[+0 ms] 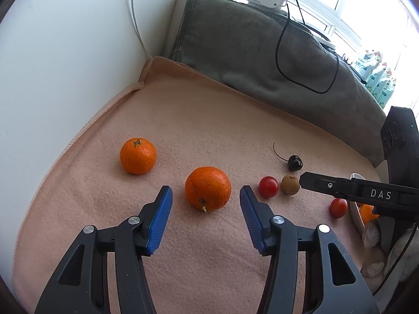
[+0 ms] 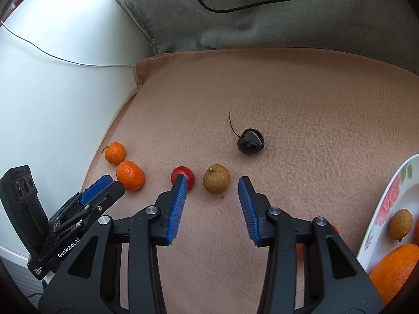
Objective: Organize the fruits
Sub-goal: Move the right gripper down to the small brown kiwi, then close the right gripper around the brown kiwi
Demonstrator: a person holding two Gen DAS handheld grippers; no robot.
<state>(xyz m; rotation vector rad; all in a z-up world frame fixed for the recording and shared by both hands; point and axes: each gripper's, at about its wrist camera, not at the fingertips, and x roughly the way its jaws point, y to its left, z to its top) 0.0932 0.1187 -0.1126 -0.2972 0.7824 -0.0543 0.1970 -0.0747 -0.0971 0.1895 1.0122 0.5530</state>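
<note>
Blue-padded fingers [image 1: 163, 217] of the left claw [image 1: 206, 196] stand wide apart and hold nothing; an orange [image 1: 208, 189] sits on the pink blanket [image 1: 196, 120] just ahead of the gap, its stem end turned toward the camera. A second orange [image 1: 138, 156] lies further off to the left, well apart from the first. To the right lie a red tomato [image 1: 268, 186] and a brown longan [image 1: 290, 184], close together, with a dark cherry [image 1: 295, 163] beyond them and another tomato [image 1: 338, 208] near the blanket's right edge. The right claw [image 2: 212, 183] is likewise spread open and empty, hovering with the longan [image 2: 216, 178] just ahead between its tips; its left pad overlaps the red tomato [image 2: 183, 176] in view, though contact cannot be told. The cherry [image 2: 251, 141] lies beyond, stem curving up. At the right edge a flowered plate [image 2: 390, 196] carries another longan [image 2: 400, 224] and an orange [image 2: 392, 269]. A grey cushion [image 1: 248, 52] with a black cable [image 1: 306, 60] looped on it lies behind the blanket.
</note>
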